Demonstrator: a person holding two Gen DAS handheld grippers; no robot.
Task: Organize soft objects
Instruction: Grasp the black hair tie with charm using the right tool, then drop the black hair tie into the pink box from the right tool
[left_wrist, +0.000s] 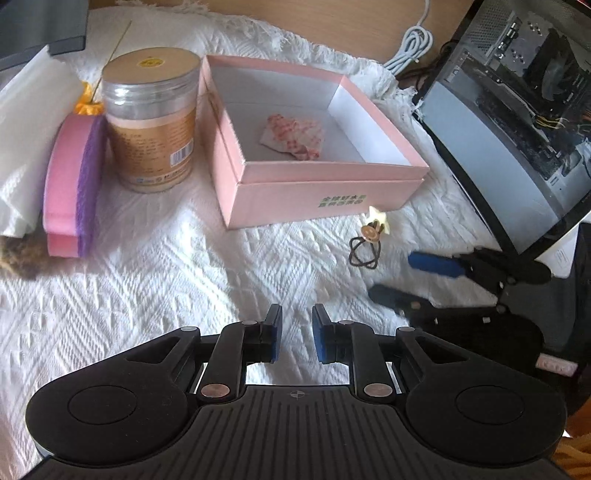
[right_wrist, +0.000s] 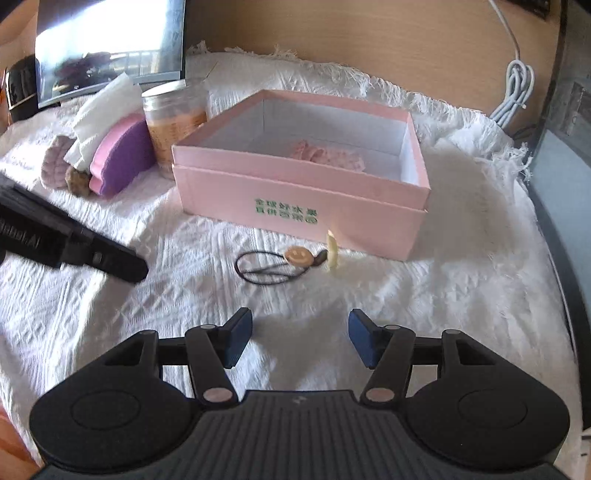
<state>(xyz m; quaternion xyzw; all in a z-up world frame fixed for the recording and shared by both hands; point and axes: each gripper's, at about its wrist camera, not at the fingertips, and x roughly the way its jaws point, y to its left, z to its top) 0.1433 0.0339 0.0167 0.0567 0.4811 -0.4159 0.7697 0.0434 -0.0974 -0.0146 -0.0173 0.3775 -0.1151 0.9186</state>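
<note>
An open pink box (left_wrist: 317, 192) (right_wrist: 295, 192) stands on the white textured cloth and holds a pink-patterned soft cloth (left_wrist: 293, 136) (right_wrist: 328, 155). A black hair tie with a smiley charm and a star (left_wrist: 369, 236) (right_wrist: 284, 260) lies in front of the box. A pink and purple sponge (left_wrist: 72, 184) (right_wrist: 123, 158) leans left of a jar. My left gripper (left_wrist: 297, 334) is empty with a narrow gap between its pads, above bare cloth. My right gripper (right_wrist: 299, 338) is open and empty, just short of the hair tie; it also shows in the left wrist view (left_wrist: 417, 278).
A clear jar with a tan label (left_wrist: 149, 118) (right_wrist: 173, 118) stands left of the box. White tissue (left_wrist: 26, 140) (right_wrist: 99, 114) and a brown fuzzy item (right_wrist: 77, 181) lie far left. A computer case (left_wrist: 517, 122) stands at right, a monitor (right_wrist: 107, 48) at back left, a white cable (right_wrist: 517, 88) behind.
</note>
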